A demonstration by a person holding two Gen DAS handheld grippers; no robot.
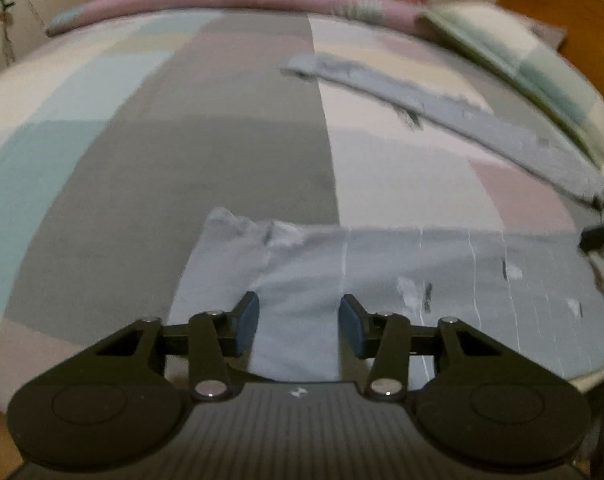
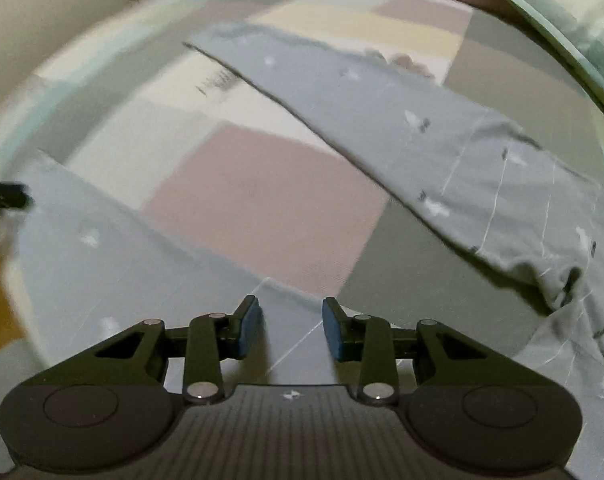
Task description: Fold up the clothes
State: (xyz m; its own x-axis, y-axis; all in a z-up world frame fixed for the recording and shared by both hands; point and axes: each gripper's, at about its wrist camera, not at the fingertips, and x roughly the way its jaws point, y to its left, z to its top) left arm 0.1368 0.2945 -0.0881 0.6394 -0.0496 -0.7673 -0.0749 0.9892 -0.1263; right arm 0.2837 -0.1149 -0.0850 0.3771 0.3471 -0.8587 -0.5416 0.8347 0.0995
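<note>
Black left gripper (image 1: 299, 322) hung over the near leg of pale blue trousers (image 1: 382, 280), blue pads apart, nothing pinched. Right gripper (image 2: 289, 328) likewise released, jaws parted above the cloth where the two legs meet. Trousers lay spread in a V on the patchwork bedsheet (image 1: 101, 140), far leg (image 2: 342, 92) running toward the checked pillow (image 1: 542, 64). No legible writing; a small pale emblem on each gripper body only.
</note>
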